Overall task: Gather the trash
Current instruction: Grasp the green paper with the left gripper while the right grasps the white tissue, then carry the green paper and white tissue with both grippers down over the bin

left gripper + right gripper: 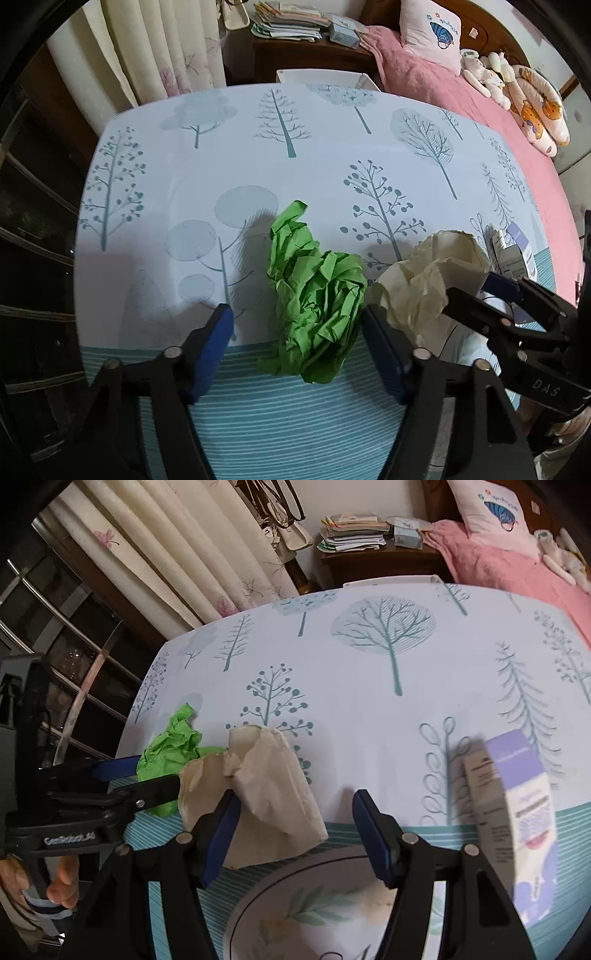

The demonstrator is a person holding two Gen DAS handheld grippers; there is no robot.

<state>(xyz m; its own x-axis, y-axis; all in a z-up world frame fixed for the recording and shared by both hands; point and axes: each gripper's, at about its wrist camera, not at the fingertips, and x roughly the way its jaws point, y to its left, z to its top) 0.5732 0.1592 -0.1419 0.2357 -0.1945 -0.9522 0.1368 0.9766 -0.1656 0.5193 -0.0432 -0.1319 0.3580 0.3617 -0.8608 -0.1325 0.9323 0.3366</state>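
So there's a table covered in a tree-print cloth, and the trash is sitting along its near edge. A crumpled green paper wad is on the left, touching a crumpled beige paper bag just to its right, and further right stands a small white-and-purple carton, blurry in both views.

The left gripper points steeply down with the green wad between its blue pads. The right pad looks right against the paper, the left one clearly has a gap, so the jaws are fairly wide and not squeezing anything. The right gripper is parted about as wide. Its left pad sits on or in front of the beige bag, and the bag's right half lies in the gap, not pinched.

Containers: a white bin peeks over the table's far edge, can't see inside it. Below the near edge there's a round leaf-print rim, can't tell what it is or holds.

A hand grips the left tool's handle.
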